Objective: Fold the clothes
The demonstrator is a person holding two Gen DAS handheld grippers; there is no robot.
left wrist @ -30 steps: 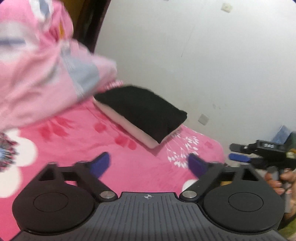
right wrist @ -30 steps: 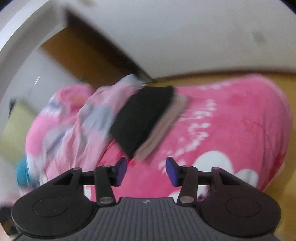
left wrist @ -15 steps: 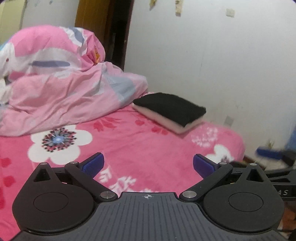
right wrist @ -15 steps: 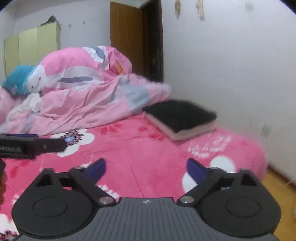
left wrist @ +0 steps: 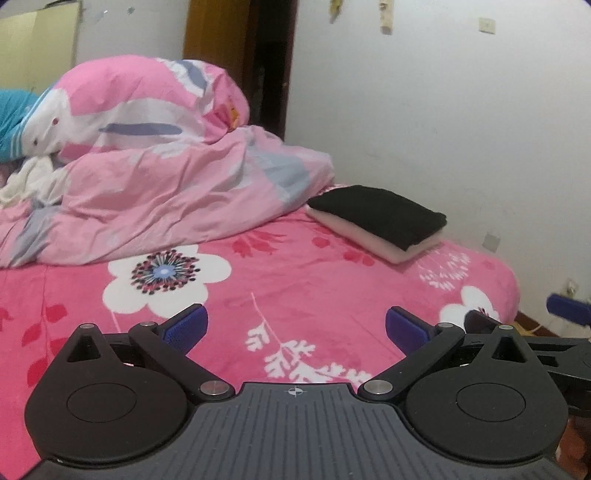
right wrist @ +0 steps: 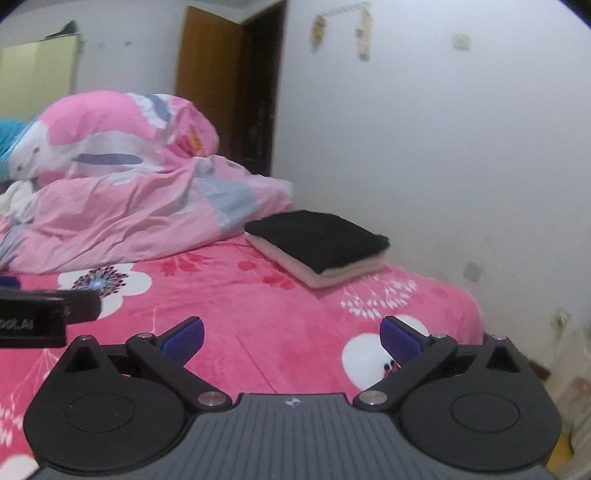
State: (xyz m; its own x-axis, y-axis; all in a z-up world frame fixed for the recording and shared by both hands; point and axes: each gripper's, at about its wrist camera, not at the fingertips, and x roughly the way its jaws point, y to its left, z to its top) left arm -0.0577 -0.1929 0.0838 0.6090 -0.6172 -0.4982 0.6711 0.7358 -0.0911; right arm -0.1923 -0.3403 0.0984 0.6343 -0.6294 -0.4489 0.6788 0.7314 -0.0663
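teal pillow (left wrist: 13, 122): chopped off at the left edge
wall hangings (right wrist: 364, 35): too blurry to identify

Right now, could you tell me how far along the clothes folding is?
Done: a folded black garment sits stacked on a folded pale one on the bed. In hand: nothing; left gripper and right gripper are open, empty. Left: no unfolded clothes clearly visible.

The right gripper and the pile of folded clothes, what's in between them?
Only bare pink flowered bedsheet lies between the right gripper, jaws open and empty, and the black-topped folded clothes. The right wrist view shows this.
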